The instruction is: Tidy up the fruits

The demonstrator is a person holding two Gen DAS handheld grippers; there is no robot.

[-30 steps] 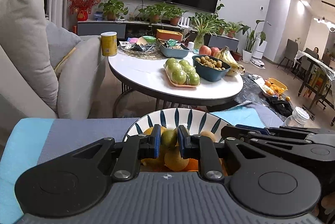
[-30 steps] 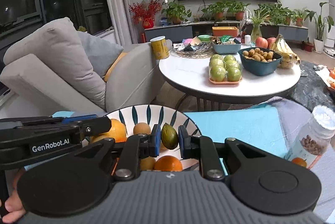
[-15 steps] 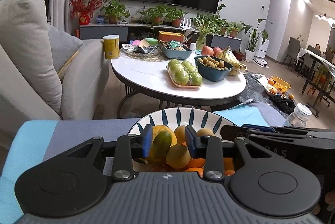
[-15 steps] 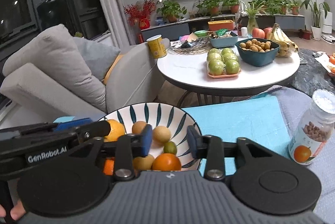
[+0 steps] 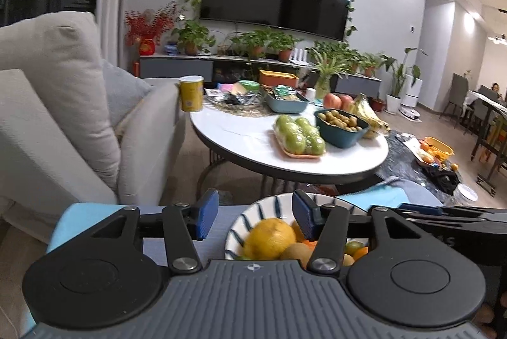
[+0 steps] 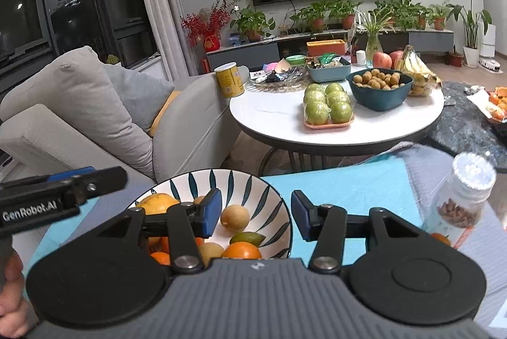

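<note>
Two wrist-camera views show a living room at night, each looking out over a handheld black gripper with blue finger pads.

In the left wrist view, the left gripper (image 5: 256,218) fills the lower half of the frame. Its jaws are opening and nothing is between the pads; the rim of a white bowl with dark blue leaf stripes (image 5: 240,220) sits just past them, low and centre-right. Inside lie a large yellow-orange citrus (image 5: 269,237) and a brown kiwi (image 5: 293,250).

In the right wrist view, the right gripper (image 6: 256,217) stands with its jaws wide apart and empty, above the same bowl (image 6: 253,185) at lower centre. A small green pointed fruit (image 6: 247,238) lies loose among oranges (image 6: 241,250) and a tan round fruit (image 6: 235,214). A jar of nuts (image 6: 459,205) stands on the blue mat at the right edge.

A white round table (image 6: 279,125) in mid-frame carries more fruit.

Risks, as a judgement: the fruit is heaped, so a pad pushing in could roll a round piece over the rim. The two grippers work close together and could knock each other, and a wide sweep right could tip the jar.
</note>
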